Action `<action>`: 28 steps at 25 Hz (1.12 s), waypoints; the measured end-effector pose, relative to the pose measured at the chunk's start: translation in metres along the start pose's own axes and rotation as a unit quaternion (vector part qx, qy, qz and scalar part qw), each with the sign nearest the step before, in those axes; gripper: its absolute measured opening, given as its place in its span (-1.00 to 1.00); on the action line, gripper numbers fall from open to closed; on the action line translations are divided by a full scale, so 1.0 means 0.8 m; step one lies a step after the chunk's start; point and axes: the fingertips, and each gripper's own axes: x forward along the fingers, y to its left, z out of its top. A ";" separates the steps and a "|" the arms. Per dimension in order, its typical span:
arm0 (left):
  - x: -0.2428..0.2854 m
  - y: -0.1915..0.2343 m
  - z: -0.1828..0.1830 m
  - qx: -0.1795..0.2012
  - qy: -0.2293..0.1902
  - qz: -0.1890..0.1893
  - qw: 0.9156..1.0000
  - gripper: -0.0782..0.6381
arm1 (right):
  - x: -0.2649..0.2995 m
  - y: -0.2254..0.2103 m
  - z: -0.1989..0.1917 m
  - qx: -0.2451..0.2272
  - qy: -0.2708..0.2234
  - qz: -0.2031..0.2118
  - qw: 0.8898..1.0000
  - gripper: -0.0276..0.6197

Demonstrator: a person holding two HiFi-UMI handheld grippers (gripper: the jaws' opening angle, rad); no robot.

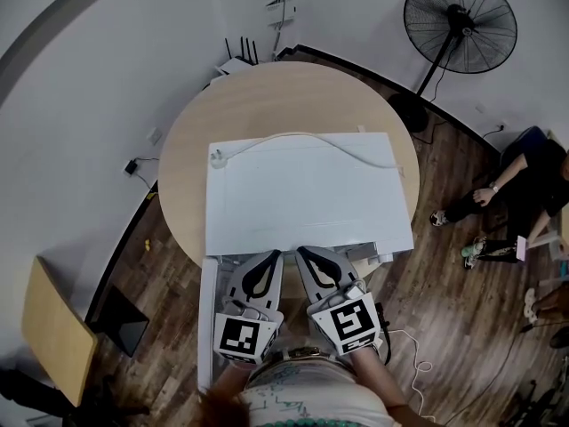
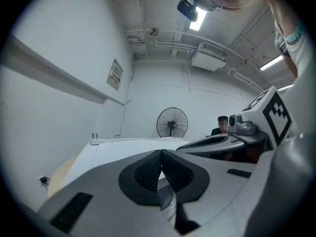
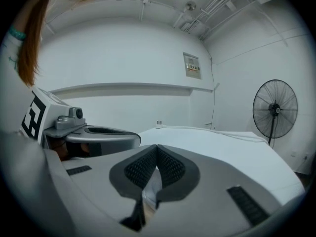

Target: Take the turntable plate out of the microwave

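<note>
A white microwave (image 1: 302, 189) stands on a round wooden table (image 1: 187, 140); I see only its top. The turntable plate is hidden from every view. My left gripper (image 1: 274, 256) and right gripper (image 1: 304, 253) are side by side at the microwave's front edge, tips pointing toward it. Both are shut with nothing between the pads. In the left gripper view the shut tips (image 2: 161, 154) sit level with the microwave's top (image 2: 128, 147), the right gripper (image 2: 217, 143) alongside. The right gripper view shows its shut tips (image 3: 157, 148) and the left gripper (image 3: 94, 135).
A narrow white panel (image 1: 207, 327), apparently the microwave's open door, juts toward me on the left. A white power cord (image 1: 293, 137) lies across the microwave top. A standing fan (image 1: 460, 22) and a seated person (image 1: 524, 185) are at the right; a wooden chair (image 1: 53, 327) is at the lower left.
</note>
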 end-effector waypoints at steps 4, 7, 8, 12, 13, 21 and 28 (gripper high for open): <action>-0.001 -0.007 -0.023 0.005 0.026 -0.006 1.000 -0.74 | 0.001 0.004 -0.034 0.000 0.023 0.005 1.000 -0.94; 0.000 -0.008 -0.048 0.001 0.047 -0.012 0.999 -0.74 | 0.005 0.009 -0.061 0.000 0.050 0.009 0.999 -0.94; 0.002 -0.009 -0.057 -0.003 0.053 -0.015 0.998 -0.74 | 0.007 0.010 -0.071 0.002 0.059 0.010 0.998 -0.94; 0.008 -0.010 -0.091 -0.003 0.074 -0.018 0.997 -0.74 | 0.016 0.004 -0.109 0.016 0.086 0.005 0.996 -0.94; 0.011 -0.009 -0.100 0.003 0.081 -0.016 0.997 -0.74 | 0.018 0.001 -0.116 0.017 0.089 0.001 0.996 -0.94; 0.027 0.011 -0.164 -0.010 0.107 0.016 0.994 -0.74 | 0.049 -0.019 -0.169 0.009 0.110 -0.020 0.994 -0.94; 0.042 0.038 -0.208 -0.028 0.134 0.038 0.990 -0.74 | 0.073 -0.020 -0.229 0.034 0.151 -0.017 0.988 -0.94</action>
